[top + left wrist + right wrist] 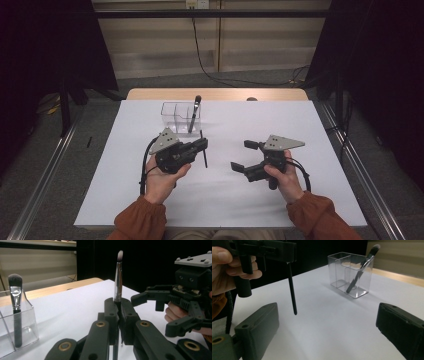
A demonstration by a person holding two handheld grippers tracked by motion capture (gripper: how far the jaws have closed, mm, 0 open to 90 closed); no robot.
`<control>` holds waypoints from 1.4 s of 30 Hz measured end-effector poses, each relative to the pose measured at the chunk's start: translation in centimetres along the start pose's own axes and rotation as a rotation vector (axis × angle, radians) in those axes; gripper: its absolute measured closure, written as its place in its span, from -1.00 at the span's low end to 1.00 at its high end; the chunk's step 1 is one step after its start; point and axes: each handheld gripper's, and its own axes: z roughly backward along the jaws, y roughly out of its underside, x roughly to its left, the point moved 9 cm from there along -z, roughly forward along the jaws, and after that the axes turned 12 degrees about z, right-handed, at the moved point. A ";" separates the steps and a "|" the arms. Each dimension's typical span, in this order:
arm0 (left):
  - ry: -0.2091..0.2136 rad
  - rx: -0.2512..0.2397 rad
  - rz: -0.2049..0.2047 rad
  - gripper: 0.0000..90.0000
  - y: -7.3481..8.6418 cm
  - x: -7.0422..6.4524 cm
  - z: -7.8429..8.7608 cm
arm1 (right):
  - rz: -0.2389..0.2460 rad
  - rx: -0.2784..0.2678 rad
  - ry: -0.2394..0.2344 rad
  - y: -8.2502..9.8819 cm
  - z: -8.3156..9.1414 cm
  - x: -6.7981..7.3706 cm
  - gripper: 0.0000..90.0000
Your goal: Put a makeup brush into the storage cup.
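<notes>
My left gripper [204, 145] is shut on a thin makeup brush [205, 159] held across its jaws. In the left gripper view that brush [118, 282] stands upright from the closed jaws of my left gripper [118, 305], with a silver ferrule and a pale tip. A clear divided organizer [172, 117] stands just beyond it, with a second, broader brush [194, 112] leaning inside. My right gripper [241, 155] is open at the centre right, nothing between its jaws. In the right gripper view, the right gripper [328, 315] faces the organizer [342, 272] and the held brush's black handle [292, 292].
A white sheet [150, 200] covers the table, with a strip of wood [215, 94] showing at the far edge. A small dark object [251, 99] lies at that edge. Dark curtains and metal floor rails flank the table.
</notes>
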 end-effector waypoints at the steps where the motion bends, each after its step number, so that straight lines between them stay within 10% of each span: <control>1: -0.004 -0.004 0.004 0.91 -0.1 0.1 0.1 | 0.001 0.007 0.013 0.2 0.2 -0.2 -0.91; 18: -0.052 -0.020 0.014 0.91 -0.5 1.9 1.7 | 0.000 0.024 0.235 3.3 5.5 -2.7 -1.00; 42: -0.085 -0.025 0.022 0.91 -1.5 3.6 2.7 | -0.029 0.026 0.391 5.3 10.7 -4.5 -1.00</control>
